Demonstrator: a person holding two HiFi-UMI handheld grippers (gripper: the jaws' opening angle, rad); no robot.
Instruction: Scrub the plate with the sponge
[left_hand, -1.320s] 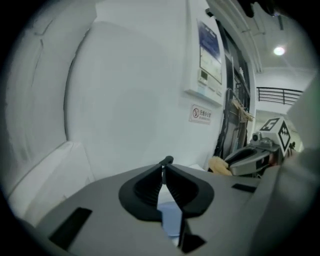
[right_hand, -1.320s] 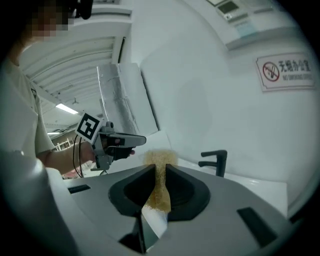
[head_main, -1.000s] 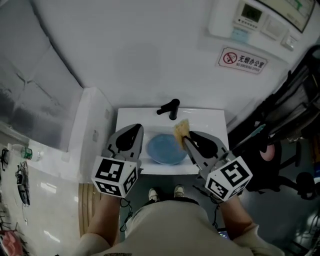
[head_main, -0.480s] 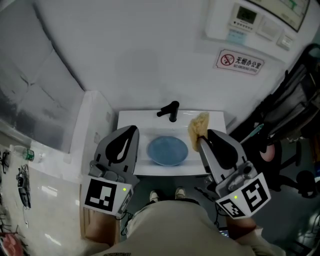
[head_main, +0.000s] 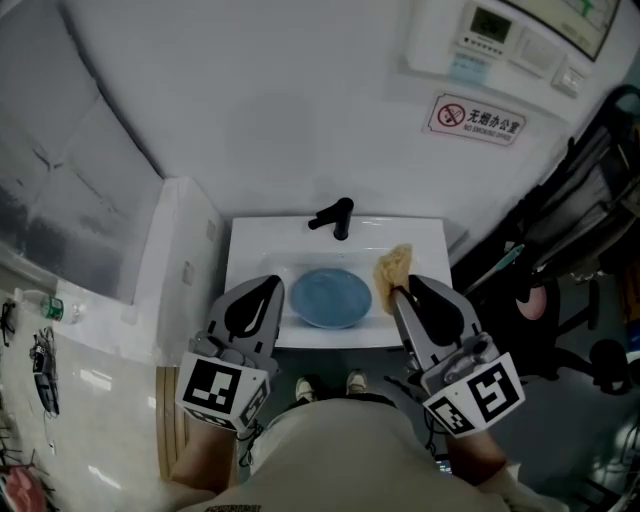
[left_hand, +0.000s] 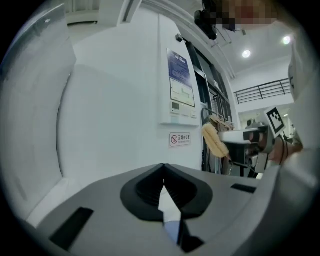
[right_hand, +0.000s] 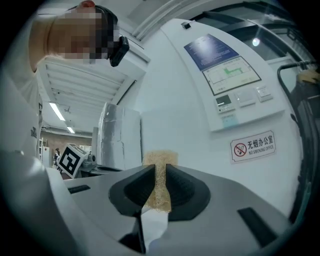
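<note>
A round blue plate lies flat in the white sink. My right gripper hangs just right of the plate, shut on a yellow sponge that sticks up past its tips. The right gripper view shows the sponge pinched between the dark pads. My left gripper is at the plate's left edge, above the sink rim. Its jaws are shut with nothing in them. From the left gripper view, the sponge shows off to the right, raised in the air.
A black faucet stands at the back of the sink. A white cabinet borders the sink on the left. Dark racks and a chair stand on the right. The white wall carries a no-smoking sign and a control panel.
The sponge has moved from over the plate's right rim to the right of it. Both grippers have drawn back toward me and risen.
</note>
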